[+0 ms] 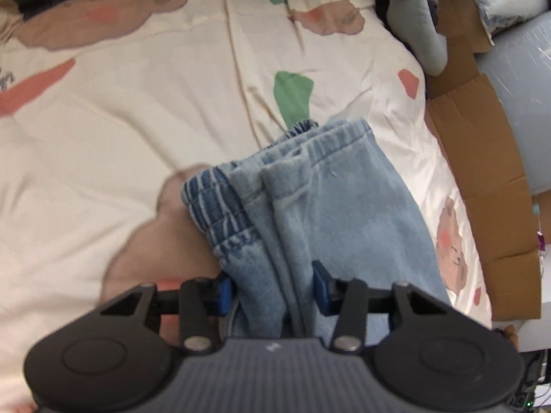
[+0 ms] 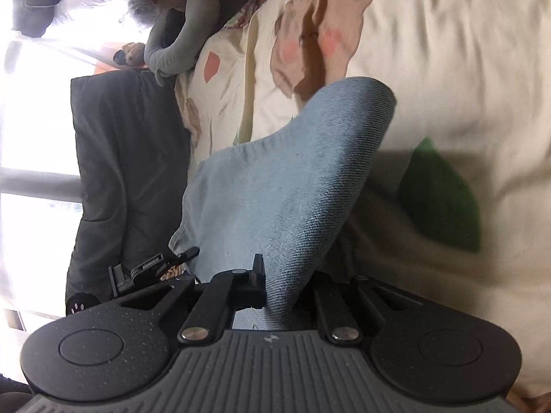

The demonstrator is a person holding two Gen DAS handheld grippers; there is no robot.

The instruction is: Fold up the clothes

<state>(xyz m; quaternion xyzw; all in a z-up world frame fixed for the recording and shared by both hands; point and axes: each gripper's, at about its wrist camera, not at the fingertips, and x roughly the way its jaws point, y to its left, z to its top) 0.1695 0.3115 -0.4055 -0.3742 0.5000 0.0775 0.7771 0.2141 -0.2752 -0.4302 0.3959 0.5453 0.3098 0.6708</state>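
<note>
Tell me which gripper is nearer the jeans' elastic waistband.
Left. The left gripper is clamped on the folded jeans just below the elastic waistband. The right gripper grips plain denim; no waistband shows in its view.

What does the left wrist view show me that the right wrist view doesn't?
Only the left wrist view shows the jeans' elastic waistband, stacked layers and the cardboard at the bed's edge. Only the right wrist view shows a dark garment and a bright window. Both show the jeans pinched in a gripper, left gripper and right gripper, over the bear-print bedsheet.
</note>
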